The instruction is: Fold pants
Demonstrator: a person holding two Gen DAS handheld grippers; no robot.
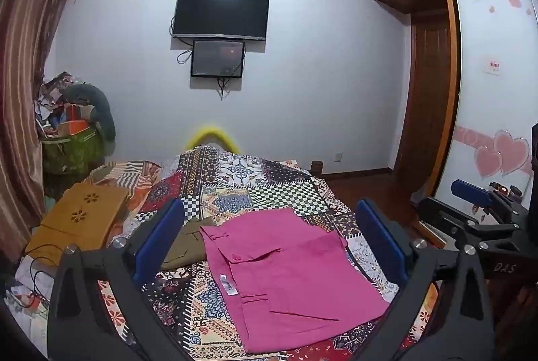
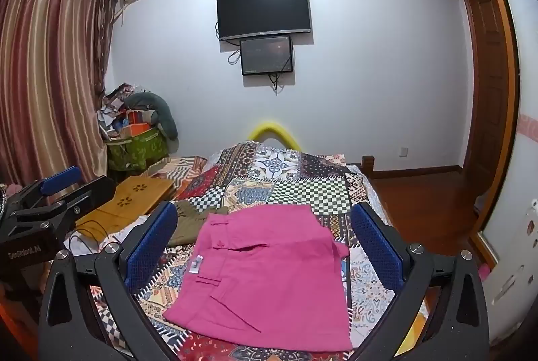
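Note:
Pink pants [image 1: 289, 277] [image 2: 269, 273] lie folded into a flat rectangle on the patchwork bedspread [image 1: 269, 186] [image 2: 296, 189], a white label showing at the waistband. My left gripper [image 1: 269, 240] hovers above them, jaws wide open with nothing between the blue pads [image 1: 158, 240]. In the right wrist view my right gripper [image 2: 265, 240] hangs over the same pants, equally open and empty. Each gripper shows at the edge of the other's view: the right one [image 1: 477, 203] at far right, the left one [image 2: 50, 192] at far left.
An olive garment [image 1: 188, 243] [image 2: 191, 223] lies folded just left of the pants. A yellow-brown bamboo lap table [image 1: 80, 216] [image 2: 134, 203] with cables sits on the bed's left side. A cluttered green bin [image 2: 138, 142] stands by the curtain. Wooden floor and wardrobe lie to the right.

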